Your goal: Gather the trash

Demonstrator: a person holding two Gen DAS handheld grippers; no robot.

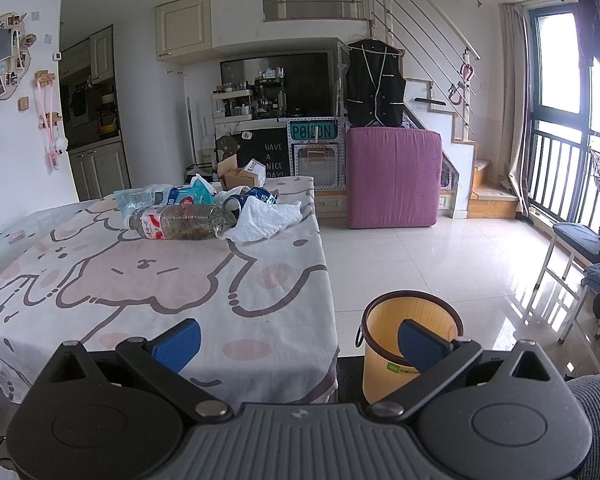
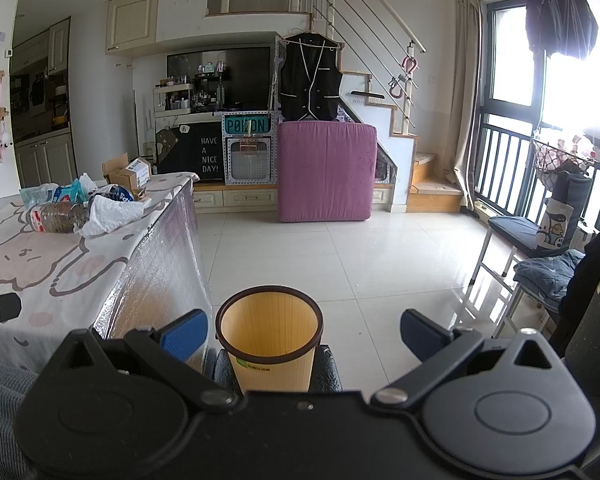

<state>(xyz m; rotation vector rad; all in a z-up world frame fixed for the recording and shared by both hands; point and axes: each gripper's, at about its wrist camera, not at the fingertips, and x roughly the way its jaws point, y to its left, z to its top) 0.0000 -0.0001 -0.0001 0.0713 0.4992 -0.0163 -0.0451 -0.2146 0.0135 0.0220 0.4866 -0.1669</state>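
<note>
A pile of trash lies at the far end of the table (image 1: pixel 112 280): a clear plastic bottle (image 1: pixel 176 222) on its side, a crumpled white tissue (image 1: pixel 266 218), a blue can (image 1: pixel 236 204) and plastic wrappers (image 1: pixel 168 196). The same bottle (image 2: pixel 58 212) and tissue (image 2: pixel 114 212) show at the left of the right wrist view. A yellow waste bin (image 1: pixel 384 360) with a dark rim stands on the floor beside the table's near corner. My left gripper (image 1: pixel 300 344) is open and empty, near the table's front edge. My right gripper (image 2: pixel 304 338) is open and empty, with the bin (image 2: pixel 270 336) between its fingers' lines of sight.
A cardboard box (image 2: pixel 130 174) sits at the table's far corner. A purple cushion block (image 1: pixel 394 178) stands by the stairs. A chair (image 2: pixel 532 240) with folded clothes is at the right near the window railing. Glossy tiled floor (image 2: pixel 360 248) lies between.
</note>
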